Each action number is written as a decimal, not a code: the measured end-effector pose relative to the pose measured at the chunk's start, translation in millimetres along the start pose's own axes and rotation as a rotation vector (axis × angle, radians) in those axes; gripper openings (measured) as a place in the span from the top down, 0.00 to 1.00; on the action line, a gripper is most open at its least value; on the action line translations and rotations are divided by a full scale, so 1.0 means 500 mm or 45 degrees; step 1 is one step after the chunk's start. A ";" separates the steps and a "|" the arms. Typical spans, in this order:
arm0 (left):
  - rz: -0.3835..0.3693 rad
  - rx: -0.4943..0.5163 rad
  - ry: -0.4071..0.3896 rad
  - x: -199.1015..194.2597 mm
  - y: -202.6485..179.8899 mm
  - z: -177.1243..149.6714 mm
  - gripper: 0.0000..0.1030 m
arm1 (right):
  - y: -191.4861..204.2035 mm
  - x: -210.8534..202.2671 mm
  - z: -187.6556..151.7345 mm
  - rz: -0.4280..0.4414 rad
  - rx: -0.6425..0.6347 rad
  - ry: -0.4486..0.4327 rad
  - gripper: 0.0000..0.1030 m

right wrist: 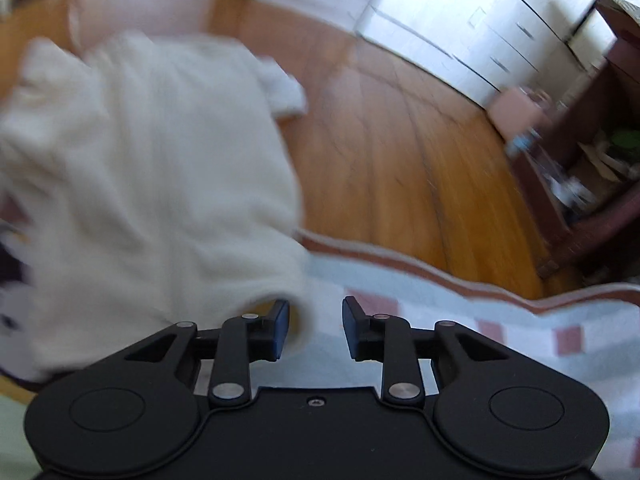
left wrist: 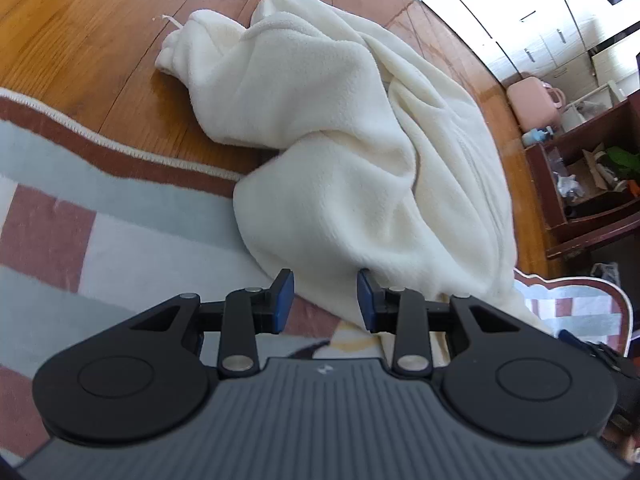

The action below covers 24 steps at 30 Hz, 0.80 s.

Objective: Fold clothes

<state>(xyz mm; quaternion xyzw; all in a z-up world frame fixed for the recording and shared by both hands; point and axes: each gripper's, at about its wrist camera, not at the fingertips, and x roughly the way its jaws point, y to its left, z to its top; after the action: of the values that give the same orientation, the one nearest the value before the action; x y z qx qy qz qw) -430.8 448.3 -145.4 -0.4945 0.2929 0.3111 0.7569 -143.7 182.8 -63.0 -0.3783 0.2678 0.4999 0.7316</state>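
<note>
A cream fleece garment lies crumpled, partly on the wooden floor and partly on the checked rug. My left gripper hovers at the garment's near hem. Its blue pads stand apart, and the fleece edge lies loosely in the gap beside the right pad. The right wrist view is blurred. There the same garment fills the left side. My right gripper is open at the garment's near corner, with a fold of fleece reaching in by the left fingertip.
Wooden floor stretches beyond the rug's red-brown border. White cabinets line the far wall. A dark wooden shelf unit with clutter stands at the right, and a pink case sits next to it.
</note>
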 end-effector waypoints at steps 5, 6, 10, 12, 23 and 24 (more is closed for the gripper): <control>0.073 0.038 0.004 0.019 -0.023 -0.023 0.65 | 0.084 -0.035 0.000 0.429 -0.108 -0.075 0.60; 0.084 0.038 0.005 0.020 -0.023 -0.025 0.65 | 0.108 -0.039 -0.005 0.478 -0.178 -0.080 0.54; 0.125 0.043 -0.011 0.028 -0.021 -0.027 0.65 | 0.200 -0.018 -0.029 0.612 -0.355 -0.072 0.34; 0.142 0.049 -0.036 0.034 -0.021 -0.024 0.65 | 0.236 0.019 -0.035 0.540 -0.382 -0.039 0.34; 0.098 0.045 -0.169 0.015 -0.016 -0.017 0.68 | 0.110 -0.023 0.025 0.320 0.006 -0.321 0.92; 0.086 0.029 -0.177 0.013 -0.015 -0.016 0.68 | 0.091 -0.031 0.020 0.283 0.074 -0.328 0.92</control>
<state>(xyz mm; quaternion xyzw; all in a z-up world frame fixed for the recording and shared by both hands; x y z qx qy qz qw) -422.2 439.6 -149.0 -0.4528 0.2598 0.3667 0.7701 -191.6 192.6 -58.1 -0.2577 0.2263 0.6142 0.7107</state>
